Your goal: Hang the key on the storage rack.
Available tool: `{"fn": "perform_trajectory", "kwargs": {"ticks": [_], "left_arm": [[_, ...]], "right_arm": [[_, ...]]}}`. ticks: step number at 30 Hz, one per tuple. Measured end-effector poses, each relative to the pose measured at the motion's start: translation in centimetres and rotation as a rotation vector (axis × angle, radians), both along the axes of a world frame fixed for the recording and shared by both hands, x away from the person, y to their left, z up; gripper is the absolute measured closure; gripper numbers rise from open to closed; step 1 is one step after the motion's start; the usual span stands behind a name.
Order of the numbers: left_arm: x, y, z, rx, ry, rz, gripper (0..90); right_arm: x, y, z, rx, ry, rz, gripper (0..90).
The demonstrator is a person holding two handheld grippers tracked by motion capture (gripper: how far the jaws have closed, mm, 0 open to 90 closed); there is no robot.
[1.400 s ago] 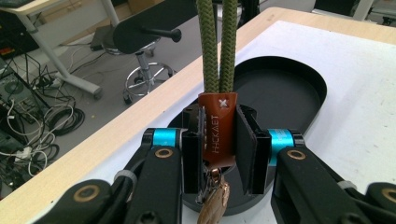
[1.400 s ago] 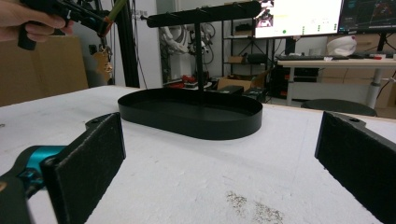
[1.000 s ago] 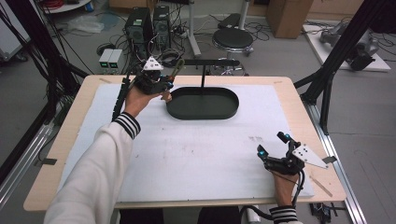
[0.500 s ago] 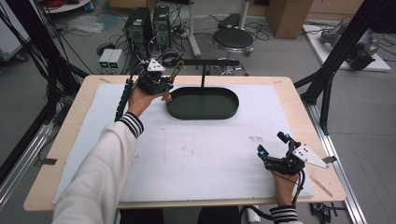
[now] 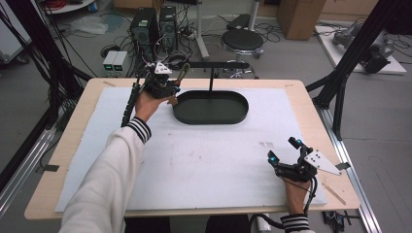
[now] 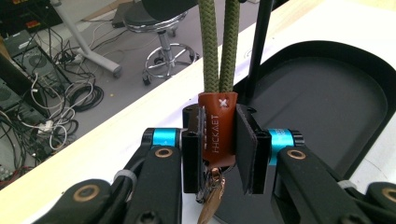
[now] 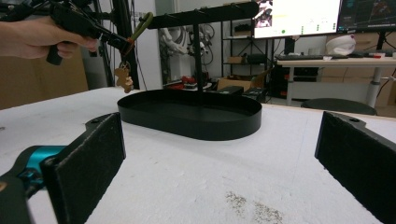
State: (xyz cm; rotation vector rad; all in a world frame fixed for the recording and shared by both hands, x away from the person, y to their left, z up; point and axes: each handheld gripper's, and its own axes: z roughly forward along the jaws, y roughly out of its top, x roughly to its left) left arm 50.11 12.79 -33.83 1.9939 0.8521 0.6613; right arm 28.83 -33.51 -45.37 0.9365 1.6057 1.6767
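Little has shifted since earlier: left gripper (image 6: 219, 154) still clenched on brown leather tab (image 6: 217, 128) of green cord loop (image 5: 181, 73), held just beside black tray (image 5: 211, 108) w/ post. Right gripper (image 5: 284, 154) rests near table's (image 5: 311, 111) front edge, jaws wide apart.

In my left gripper view, near the middle of the frame, I read "HACKAET" or something close to it, stamped sideways down the brown leather tab (image 6: 218, 128), with a small pale X-shaped stitch mark at its top. At the upper right of my right gripper view, the monitors (image 7: 299, 16) showed writing too small for me to read.
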Motion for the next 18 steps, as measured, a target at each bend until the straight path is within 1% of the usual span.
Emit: {"fn": "perform_trajectory", "kwargs": {"ticks": [3, 5, 9, 12, 13, 14, 16, 18], "left_arm": [[0.1, 0.0, -0.1, 0.002, 0.002, 0.004, 73.5], [0.2, 0.0, -0.2, -0.005, 0.007, 0.007, 73.5], [0.4, 0.1, -0.4, -0.007, 0.018, 0.015, 73.5], [0.7, 0.3, -0.8, -0.023, 0.038, 0.031, 73.4], [0.7, 0.3, -0.8, -0.023, 0.038, 0.031, 73.4], [0.9, 0.4, -0.9, -0.033, 0.043, 0.034, 73.4], [0.9, 0.4, -1.0, -0.033, 0.043, 0.033, 73.4], [1.0, 0.4, -1.1, -0.040, 0.042, 0.034, 73.4]], "right_arm": [[0.0, 0.0, 0.0, 0.002, 0.003, 0.000, 0.6], [0.0, 0.0, 0.0, 0.002, 0.003, 0.000, 0.6], [0.0, 0.0, 0.0, 0.001, 0.005, 0.001, 0.6], [0.0, 0.0, 0.0, 0.002, 0.004, -0.001, 0.6], [0.0, 0.0, 0.0, 0.002, 0.004, -0.001, 0.6], [0.0, 0.0, 0.0, 0.000, 0.000, 0.001, 0.6], [0.0, 0.0, 0.0, -0.002, -0.002, 0.000, 0.6], [0.0, 0.0, 0.0, 0.001, 0.002, -0.001, 0.6]]}}
